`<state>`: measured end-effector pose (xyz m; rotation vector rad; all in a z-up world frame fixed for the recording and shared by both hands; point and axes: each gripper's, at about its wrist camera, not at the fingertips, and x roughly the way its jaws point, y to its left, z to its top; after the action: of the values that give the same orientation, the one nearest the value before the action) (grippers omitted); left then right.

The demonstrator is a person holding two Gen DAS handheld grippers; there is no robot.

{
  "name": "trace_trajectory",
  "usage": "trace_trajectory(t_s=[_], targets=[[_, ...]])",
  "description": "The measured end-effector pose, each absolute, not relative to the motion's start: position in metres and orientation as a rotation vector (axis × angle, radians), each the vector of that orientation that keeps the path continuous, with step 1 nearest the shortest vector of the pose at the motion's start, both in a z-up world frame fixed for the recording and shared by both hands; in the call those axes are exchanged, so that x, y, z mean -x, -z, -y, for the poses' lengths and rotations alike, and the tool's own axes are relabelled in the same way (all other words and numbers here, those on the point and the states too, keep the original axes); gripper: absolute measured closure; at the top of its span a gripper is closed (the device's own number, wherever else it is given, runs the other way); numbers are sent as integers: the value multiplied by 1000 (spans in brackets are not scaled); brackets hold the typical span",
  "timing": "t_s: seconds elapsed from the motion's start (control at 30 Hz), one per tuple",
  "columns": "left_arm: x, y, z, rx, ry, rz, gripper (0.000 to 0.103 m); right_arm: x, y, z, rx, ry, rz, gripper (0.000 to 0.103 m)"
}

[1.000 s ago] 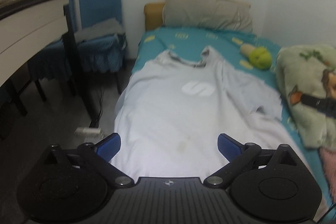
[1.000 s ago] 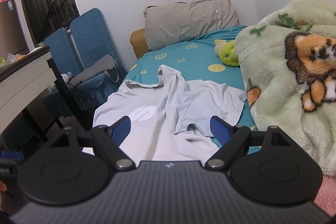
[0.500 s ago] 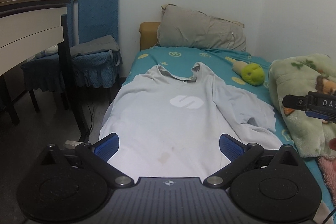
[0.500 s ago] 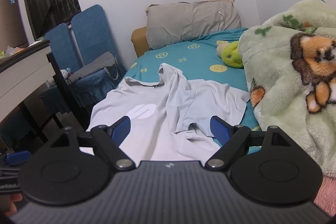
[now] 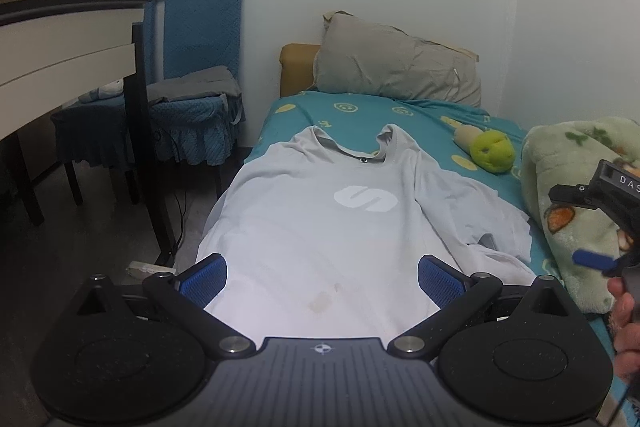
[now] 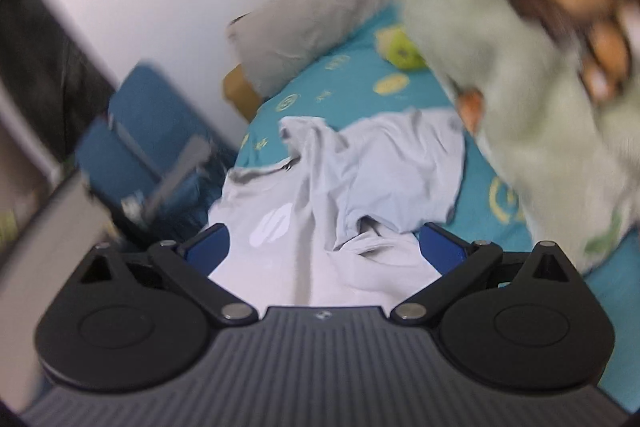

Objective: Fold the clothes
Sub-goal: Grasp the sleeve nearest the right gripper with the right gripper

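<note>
A pale grey T-shirt (image 5: 340, 227) with a white chest logo lies face up on the teal bed sheet (image 5: 360, 107), its right sleeve folded in and rumpled. My left gripper (image 5: 320, 279) hovers open over the shirt's lower hem, nothing between its blue pads. In the blurred, tilted right wrist view my right gripper (image 6: 324, 251) is open above the bunched right side of the T-shirt (image 6: 360, 179). From the left wrist view, the right gripper (image 5: 592, 227) shows at the right edge with a hand behind it.
A grey pillow (image 5: 396, 67) lies at the bed's head, a green plush toy (image 5: 490, 149) beside it. A green fleece blanket (image 5: 576, 195) is piled along the right. Blue chairs (image 5: 192, 75) and a white desk (image 5: 60, 39) stand left of the bed.
The left gripper has dropped lower and levelled toward the shirt's hem. The right gripper has swung and tilted sharply, blurring its view, and now sits closer to the rumpled sleeve.
</note>
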<state>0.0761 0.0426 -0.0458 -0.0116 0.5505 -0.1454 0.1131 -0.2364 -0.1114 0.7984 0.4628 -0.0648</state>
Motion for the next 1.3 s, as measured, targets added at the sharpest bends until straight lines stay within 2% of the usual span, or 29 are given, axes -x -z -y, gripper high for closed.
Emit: trace_trajectory(t_s=[0.07,0.13,0.2,0.4,0.47,0.53,0.63,0.67,0.7,0.8,0.9,1.03,1.13,1.17,1.2,1.27,1.3], targets=[[-78,48,-46,29,138,-565,0,-121,128,255,-928,93,-464,1],[-80,50,-48,52,128,-582,0,-129,143,268,-1013,122,-475,7],[-84,53,-51,77,120,-600,0,-139,158,276,-1076,133,-497,24],[-96,64,-58,140,109,-658,0,-173,195,270,-1180,132,-574,27],[-100,68,-58,146,105,-673,0,-184,202,266,-1166,131,-582,36],[-104,71,-58,143,103,-678,0,-193,200,263,-1130,134,-577,38],[-112,75,-56,140,91,-685,0,-209,204,264,-1114,150,-570,67],[-113,76,-55,135,89,-687,0,-212,206,267,-1097,166,-575,85],[-115,77,-53,131,86,-689,0,-216,208,270,-1080,182,-580,94],[-118,78,-52,117,78,-686,0,-208,197,277,-1006,270,-483,95],[-119,79,-50,113,77,-684,0,-194,181,288,-957,367,-380,96],[-121,79,-47,115,81,-688,0,-187,185,293,-1060,341,-357,95],[-121,80,-46,106,81,-694,0,-188,195,292,-1150,282,-356,90],[-121,81,-46,108,82,-698,0,-189,197,290,-1170,264,-355,77],[-121,81,-46,114,85,-703,0,-190,199,288,-1191,246,-353,46],[-121,81,-46,123,86,-704,0,-192,204,285,-1231,209,-350,11],[-122,81,-46,125,85,-702,0,-194,207,283,-1251,191,-348,12]])
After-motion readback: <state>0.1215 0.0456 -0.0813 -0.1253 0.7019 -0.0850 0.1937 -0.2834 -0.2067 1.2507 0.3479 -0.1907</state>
